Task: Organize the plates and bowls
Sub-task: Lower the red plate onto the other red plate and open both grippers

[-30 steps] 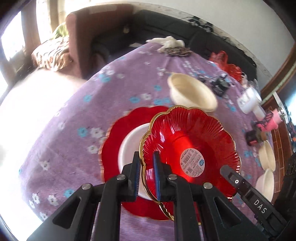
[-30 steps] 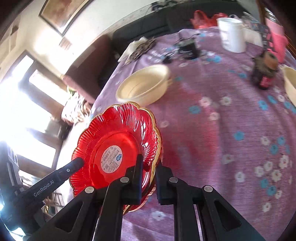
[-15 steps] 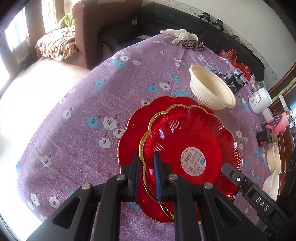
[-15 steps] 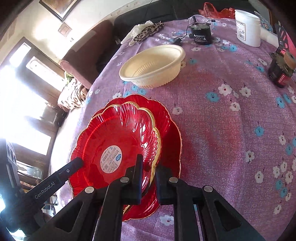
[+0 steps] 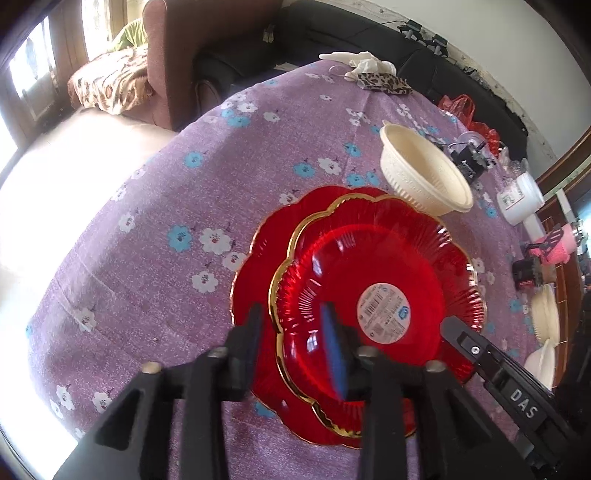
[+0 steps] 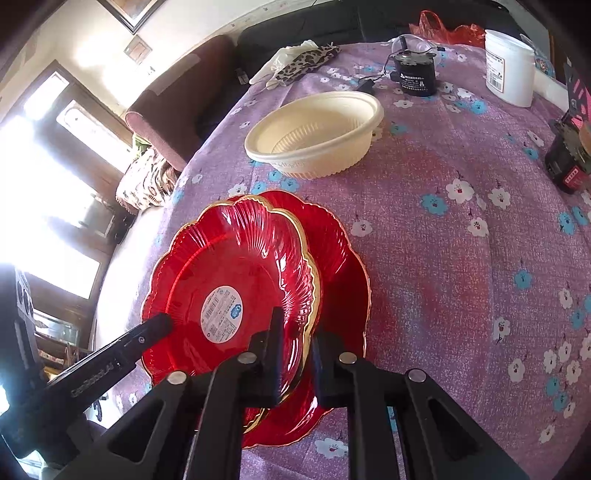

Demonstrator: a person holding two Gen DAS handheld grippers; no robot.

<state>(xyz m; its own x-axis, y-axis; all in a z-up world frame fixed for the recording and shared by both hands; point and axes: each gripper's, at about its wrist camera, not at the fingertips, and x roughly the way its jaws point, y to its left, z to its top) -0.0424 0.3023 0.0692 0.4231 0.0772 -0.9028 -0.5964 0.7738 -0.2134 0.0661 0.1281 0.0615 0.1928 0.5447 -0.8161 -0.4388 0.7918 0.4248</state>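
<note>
1. Purple flowered tablecloth (image 5: pixel 155 206) covers a round table; sofas stand behind it.
2. Left wrist view: two red scalloped plates are stacked, the upper plate (image 5: pixel 376 280) with its round label sitting off-centre on the lower plate (image 5: pixel 258 266). One cream bowl (image 5: pixel 424 173) stands just beyond them. Two more cream bowls (image 5: pixel 543 314) lie at the right edge, which the other view does not show. The left gripper (image 5: pixel 295 343) straddles the upper plate's rim, its jaws opening, pads clear of the rim; a second ago they pinched it.
3. Right wrist view: the right gripper (image 6: pixel 295 343) has its jaws opening slightly, close about the upper plate's (image 6: pixel 236 266) opposite rim. This view alone shows a framed picture (image 6: pixel 129 11). Earlier the plate hung above the lower one.
</note>
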